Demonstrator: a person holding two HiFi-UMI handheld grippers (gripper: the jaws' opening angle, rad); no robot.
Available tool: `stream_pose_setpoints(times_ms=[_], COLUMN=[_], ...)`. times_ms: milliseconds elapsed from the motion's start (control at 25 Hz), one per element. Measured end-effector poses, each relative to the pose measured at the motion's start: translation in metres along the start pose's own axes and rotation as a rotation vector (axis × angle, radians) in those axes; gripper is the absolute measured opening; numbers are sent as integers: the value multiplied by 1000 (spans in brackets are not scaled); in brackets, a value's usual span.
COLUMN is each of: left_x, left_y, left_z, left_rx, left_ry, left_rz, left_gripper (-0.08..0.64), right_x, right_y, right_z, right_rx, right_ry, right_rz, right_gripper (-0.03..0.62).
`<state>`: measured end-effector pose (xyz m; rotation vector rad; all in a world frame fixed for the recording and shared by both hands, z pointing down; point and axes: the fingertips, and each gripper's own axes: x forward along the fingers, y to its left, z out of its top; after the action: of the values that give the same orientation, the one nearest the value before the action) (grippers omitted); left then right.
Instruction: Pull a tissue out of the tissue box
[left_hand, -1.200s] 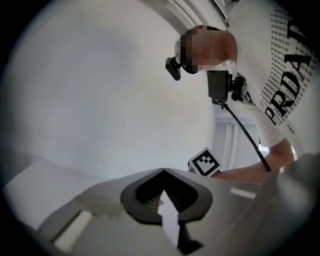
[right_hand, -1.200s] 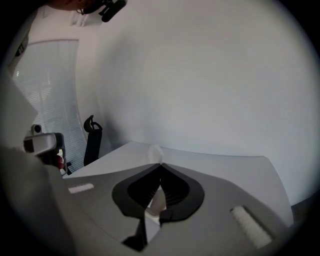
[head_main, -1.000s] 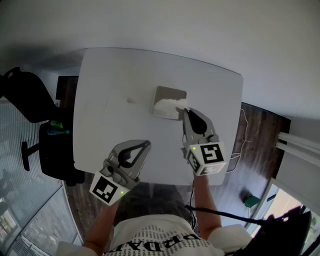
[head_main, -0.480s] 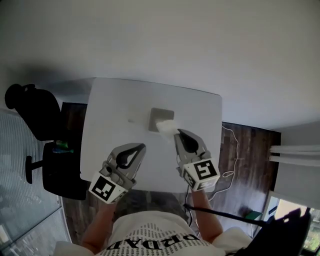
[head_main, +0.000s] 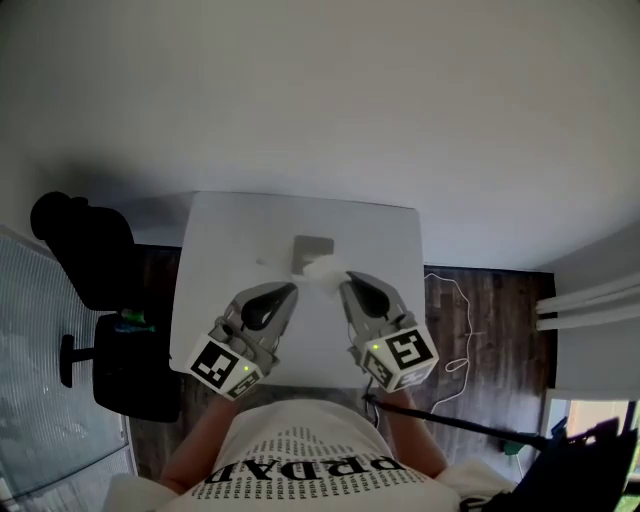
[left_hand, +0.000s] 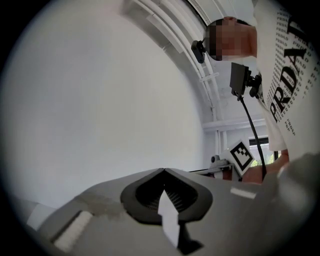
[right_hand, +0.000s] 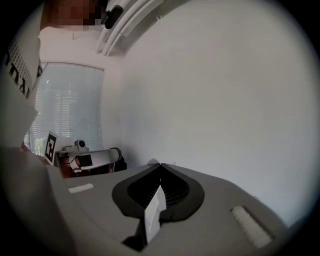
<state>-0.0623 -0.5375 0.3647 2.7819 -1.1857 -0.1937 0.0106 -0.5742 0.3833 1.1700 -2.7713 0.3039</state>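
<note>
Only | head view shows tissue (head_main: 322, 267) pinched by right gripper (head_main: 346, 281) | left gripper (head_main: 291, 289) pressed together, empty

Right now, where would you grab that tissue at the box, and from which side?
Probably the loose white tuft of the tissue at the near edge of the tissue box, pinched from above on the person's side: it seems to poke clear of the low, flat box, so jaws can close without catching the box.

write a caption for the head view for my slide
Left tool empty, right tool pinching a tissue drawn from the tissue box on a white table.
</note>
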Motion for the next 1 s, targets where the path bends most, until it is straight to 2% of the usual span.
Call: stream_pose_setpoints(times_ms=[200, 520, 1000], left_x=[0, 1, 2], left_y=[-14, -14, -17], left_z=[12, 25, 28], left_rx=[20, 51, 64], left_ry=[-11, -28, -32], left_rz=[-28, -15, -7], left_gripper=[-3, -3, -4], right_x=[-21, -30, -34], right_y=[8, 15, 22], right_z=[18, 30, 38], right_rx=[-33, -105, -142], right_ry=[-54, -98, -124], right_rz=[-25, -32, -22], right_gripper=[9, 9, 9])
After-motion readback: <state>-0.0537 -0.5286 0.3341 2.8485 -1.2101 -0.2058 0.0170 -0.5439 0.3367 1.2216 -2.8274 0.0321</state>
